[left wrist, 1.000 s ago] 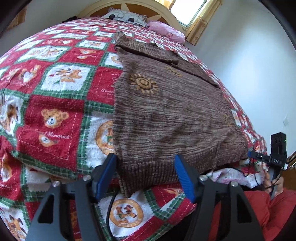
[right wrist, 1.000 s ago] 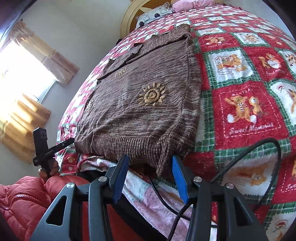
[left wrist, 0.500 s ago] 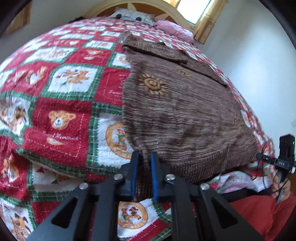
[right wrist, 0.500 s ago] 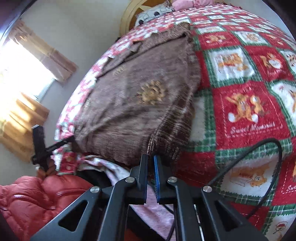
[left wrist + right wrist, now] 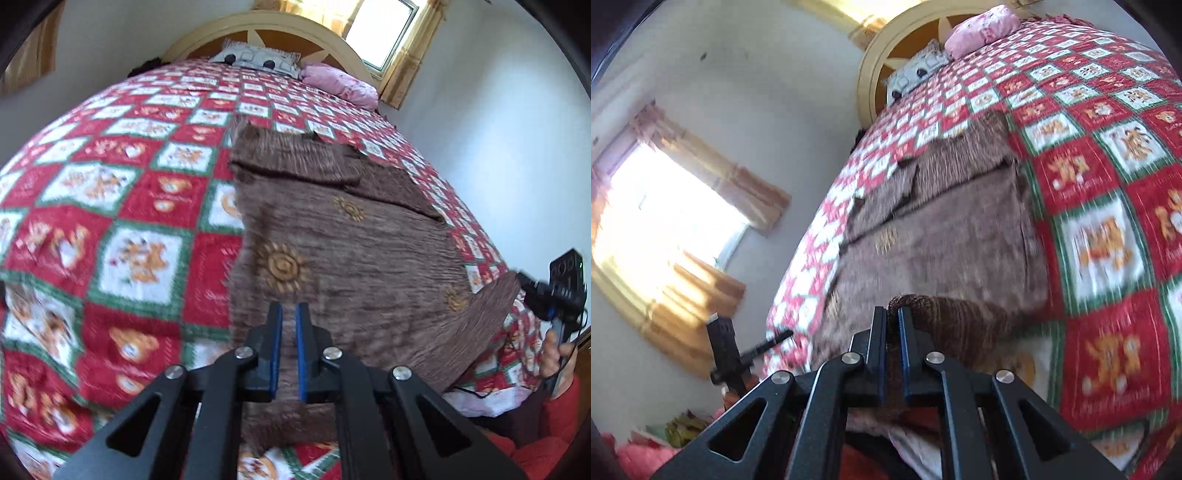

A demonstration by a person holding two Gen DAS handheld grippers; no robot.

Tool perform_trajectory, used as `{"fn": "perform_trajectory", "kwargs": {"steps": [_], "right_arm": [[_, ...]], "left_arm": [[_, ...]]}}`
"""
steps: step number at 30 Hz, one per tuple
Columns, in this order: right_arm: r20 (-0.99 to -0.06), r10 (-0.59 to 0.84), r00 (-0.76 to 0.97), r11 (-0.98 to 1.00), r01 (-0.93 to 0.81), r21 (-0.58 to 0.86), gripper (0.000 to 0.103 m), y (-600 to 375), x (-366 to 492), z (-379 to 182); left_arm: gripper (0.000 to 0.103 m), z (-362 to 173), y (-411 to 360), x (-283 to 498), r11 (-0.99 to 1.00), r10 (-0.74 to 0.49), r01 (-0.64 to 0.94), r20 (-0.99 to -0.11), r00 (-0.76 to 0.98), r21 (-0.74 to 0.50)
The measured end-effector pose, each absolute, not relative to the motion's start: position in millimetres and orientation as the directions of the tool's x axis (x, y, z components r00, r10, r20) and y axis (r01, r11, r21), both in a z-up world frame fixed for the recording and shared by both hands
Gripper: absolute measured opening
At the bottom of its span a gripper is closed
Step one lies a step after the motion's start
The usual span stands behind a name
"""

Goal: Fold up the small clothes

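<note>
Brown knitted sweater (image 5: 354,236) with sun motifs, near hem now lifted off quilt (image 5: 122,206); left gripper (image 5: 289,314) and right gripper (image 5: 892,317) clamped on it, previously apart.

The red, green and white teddy-bear patchwork quilt (image 5: 1108,229) bears cursive lettering on its red squares, too blurred to read.

A red, green and white checked bedspread printed with teddy bears (image 5: 122,266) covers the bed, spreading ahead of the jaws and to both sides. Far beyond them, at the head of the bed, stands a cream arched wooden headboard (image 5: 266,27), with a grey-white pillow with dark spots (image 5: 255,59) and a pink ruffled pillow (image 5: 340,83) resting against it. A bright window with yellow curtains (image 5: 665,229) lies off to one side.
</note>
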State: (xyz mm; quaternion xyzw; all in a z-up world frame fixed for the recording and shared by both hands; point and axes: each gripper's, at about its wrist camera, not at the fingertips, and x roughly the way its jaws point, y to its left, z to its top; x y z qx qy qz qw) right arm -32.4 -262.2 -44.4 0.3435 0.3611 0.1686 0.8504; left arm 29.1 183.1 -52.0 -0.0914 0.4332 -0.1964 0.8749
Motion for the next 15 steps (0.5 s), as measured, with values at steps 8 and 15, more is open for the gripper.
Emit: {"fn": "perform_trajectory", "kwargs": {"steps": [8, 15], "right_arm": [[-0.480, 0.441, 0.759, 0.688, 0.059, 0.724, 0.005, -279, 20, -57], [-0.490, 0.444, 0.751, 0.683, 0.071, 0.727, 0.005, -274, 13, -79]], "left_arm": [[0.040, -82, 197, 15, 0.897, -0.439, 0.268, -0.775, 0.456, -0.351], [0.044, -115, 186, 13, 0.864, -0.502, 0.252, -0.791, 0.350, -0.437]]}}
